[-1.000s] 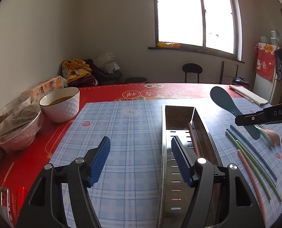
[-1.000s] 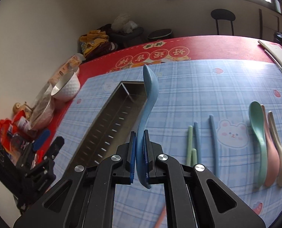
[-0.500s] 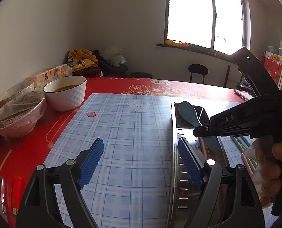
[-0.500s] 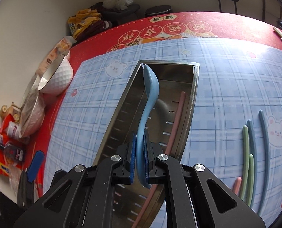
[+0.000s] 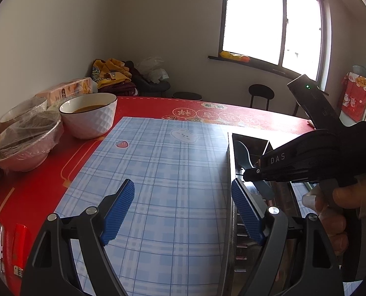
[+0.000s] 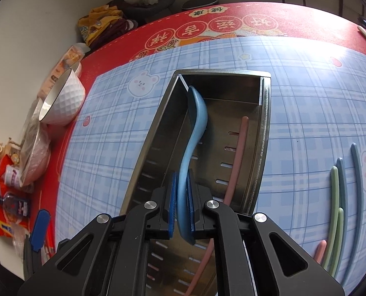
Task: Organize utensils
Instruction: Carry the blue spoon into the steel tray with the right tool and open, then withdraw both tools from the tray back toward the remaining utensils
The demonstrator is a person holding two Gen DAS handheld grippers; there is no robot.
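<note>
Lowered: right claw (image 6: 181, 207) pinching blue spoon (image 6: 194, 128), seemingly inside tray (image 6: 263, 133).

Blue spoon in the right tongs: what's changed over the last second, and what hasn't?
The right tongs carried the blue plastic spoon from above the checked mat, beside the tray, over and down into the long perforated steel tray; its bowl now sits low by the far left wall. The grip is unchanged, still shut on the handle. The left tongs stayed open and empty; the pink chopstick in the tray stayed put.
</note>
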